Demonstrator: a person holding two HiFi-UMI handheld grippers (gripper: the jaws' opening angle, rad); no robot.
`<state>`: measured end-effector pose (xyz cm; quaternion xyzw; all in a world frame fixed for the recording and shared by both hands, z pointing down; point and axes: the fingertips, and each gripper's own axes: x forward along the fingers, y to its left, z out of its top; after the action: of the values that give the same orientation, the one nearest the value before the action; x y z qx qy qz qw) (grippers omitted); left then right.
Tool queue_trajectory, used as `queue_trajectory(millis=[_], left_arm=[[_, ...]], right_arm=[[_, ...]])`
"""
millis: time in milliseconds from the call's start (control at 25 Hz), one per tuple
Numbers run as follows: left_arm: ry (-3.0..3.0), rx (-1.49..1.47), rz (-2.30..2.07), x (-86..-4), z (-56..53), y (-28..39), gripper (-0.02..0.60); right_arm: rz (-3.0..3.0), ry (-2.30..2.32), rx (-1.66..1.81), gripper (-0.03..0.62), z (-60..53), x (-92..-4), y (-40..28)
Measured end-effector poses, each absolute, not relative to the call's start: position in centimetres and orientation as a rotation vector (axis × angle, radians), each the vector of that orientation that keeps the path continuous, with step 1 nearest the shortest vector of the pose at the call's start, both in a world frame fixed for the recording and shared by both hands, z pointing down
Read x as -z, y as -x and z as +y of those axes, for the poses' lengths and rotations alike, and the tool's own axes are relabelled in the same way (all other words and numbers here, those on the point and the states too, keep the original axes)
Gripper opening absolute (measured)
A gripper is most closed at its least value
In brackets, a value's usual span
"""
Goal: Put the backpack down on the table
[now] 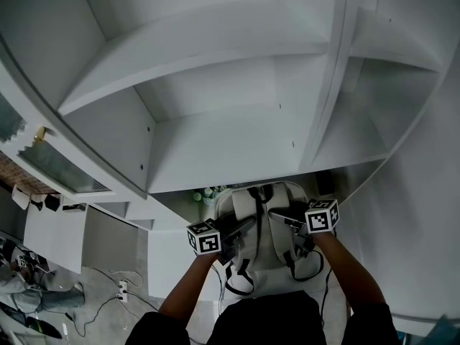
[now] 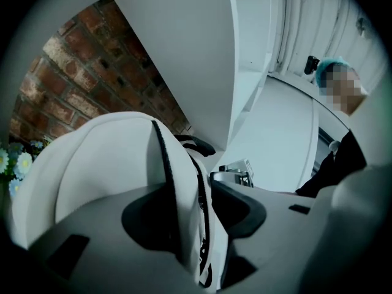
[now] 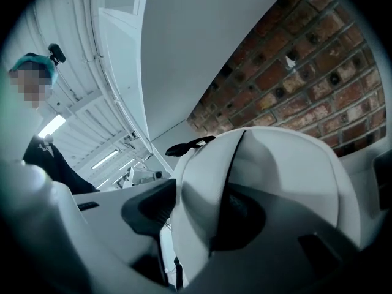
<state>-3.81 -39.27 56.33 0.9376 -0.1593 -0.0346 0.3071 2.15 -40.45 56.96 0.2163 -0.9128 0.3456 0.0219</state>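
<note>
A white backpack [image 1: 262, 254] with black trim and straps stands upright on the white table [image 1: 169, 264] below the shelves. My left gripper [image 1: 248, 225] reaches in from the left and my right gripper [image 1: 277, 216] from the right, both at the pack's upper part. In the left gripper view the backpack [image 2: 104, 158] fills the left, and its black-edged rim runs between the open jaws of the left gripper [image 2: 196, 207]. In the right gripper view the backpack [image 3: 288, 164] bulges between the spread jaws of the right gripper [image 3: 196, 216]. Neither gripper's pads clamp the fabric.
White shelving [image 1: 230, 142] rises right behind and above the pack. A red brick wall [image 3: 318, 72] stands behind it. Small flowers [image 1: 205, 192] sit at the pack's left. Cables and a power strip [image 1: 122, 290] lie on the floor at lower left.
</note>
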Motion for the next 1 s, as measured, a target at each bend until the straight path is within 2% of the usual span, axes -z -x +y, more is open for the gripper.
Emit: queue_trajectory(millis=[1000], left_arm=[[-2.468, 0.094, -0.626, -57.3, -36.3, 8.1, 0.195]], right_arm=[[-2.773, -0.974, -1.038, 0.19, -37.3, -56.9, -8.3]])
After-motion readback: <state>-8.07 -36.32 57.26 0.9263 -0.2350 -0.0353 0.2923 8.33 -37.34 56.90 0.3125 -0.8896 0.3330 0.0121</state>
